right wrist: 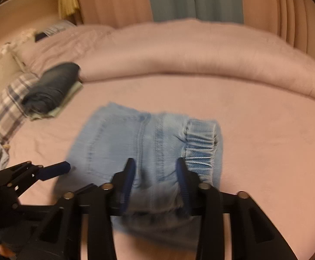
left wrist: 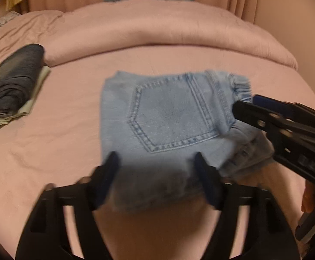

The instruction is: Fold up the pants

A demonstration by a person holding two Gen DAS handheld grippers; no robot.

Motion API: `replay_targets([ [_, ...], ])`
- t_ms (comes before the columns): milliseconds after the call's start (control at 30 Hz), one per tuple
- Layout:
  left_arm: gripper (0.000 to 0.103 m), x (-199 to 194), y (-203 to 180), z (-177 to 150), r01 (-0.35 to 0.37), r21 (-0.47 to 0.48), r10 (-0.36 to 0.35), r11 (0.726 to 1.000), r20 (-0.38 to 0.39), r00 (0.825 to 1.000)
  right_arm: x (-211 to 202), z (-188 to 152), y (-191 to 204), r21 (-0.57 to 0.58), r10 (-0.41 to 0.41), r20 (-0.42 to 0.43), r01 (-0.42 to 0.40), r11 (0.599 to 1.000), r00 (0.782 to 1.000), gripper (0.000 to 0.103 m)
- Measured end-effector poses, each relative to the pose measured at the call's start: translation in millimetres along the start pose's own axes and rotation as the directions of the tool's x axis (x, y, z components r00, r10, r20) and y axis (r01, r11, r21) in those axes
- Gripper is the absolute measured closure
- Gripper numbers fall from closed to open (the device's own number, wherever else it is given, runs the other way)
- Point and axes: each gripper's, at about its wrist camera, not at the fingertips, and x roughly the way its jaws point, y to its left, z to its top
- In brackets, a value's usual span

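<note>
Light blue jeans (left wrist: 168,117) lie folded into a compact bundle on the pink bed, back pocket up, elastic waistband to the right; they also show in the right wrist view (right wrist: 148,143). My left gripper (left wrist: 157,166) stands open, its fingers straddling the bundle's near edge. My right gripper (right wrist: 155,171) is open too, its fingers either side of the near edge by the waistband; it shows in the left wrist view (left wrist: 244,104) reaching in from the right. The left gripper's finger (right wrist: 55,169) enters the right wrist view from the left.
A folded dark denim pile (left wrist: 14,80) on pale cloth lies at the left of the bed, also in the right wrist view (right wrist: 51,88). A rolled pink duvet (left wrist: 157,32) runs across the back. A plaid pillow (right wrist: 12,104) lies at the left. Curtains hang behind.
</note>
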Motion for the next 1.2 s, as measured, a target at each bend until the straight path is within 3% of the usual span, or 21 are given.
replay_targets([
  [167,0.004,-55.0,-0.6,-6.4,-0.049,-0.009,0.050,0.999,0.049,0.998,-60.0,-1.9,13.1,-0.026,-0.031,0.065,0.033,0.999,0.997,0.034],
  [367,0.001,-127.0,1.4,-19.2,-0.103,-0.068,0.112,0.992,0.138,0.984,-117.5,-2.6,23.6,-0.024,-0.050,0.114,0.053,0.998,0.992,0.016],
  [467,0.001,-154.5,2.4,-21.5,-0.124,-0.098,0.137,0.987,0.144,0.980,-135.7,-3.7,28.7,-0.015,-0.077,0.119,0.080,0.997,0.990,0.006],
  [600,0.001,-180.5,-6.9,-26.9,-0.179,-0.089,0.188,0.980,0.107,0.976,-156.3,-7.1,34.7,-0.005,-0.078,0.118,0.079,0.997,0.990,0.006],
  [933,0.001,-216.7,-24.0,-35.2,-0.148,-0.103,0.160,0.984,0.121,0.980,-187.5,-13.3,47.3,-0.010,-0.088,0.108,0.090,0.996,0.990,0.005],
  [1200,0.001,-223.6,-32.8,-31.3,-0.151,-0.092,0.163,0.984,0.131,0.978,-200.2,-14.0,48.5,0.002,-0.118,0.123,0.119,0.993,0.985,0.005],
])
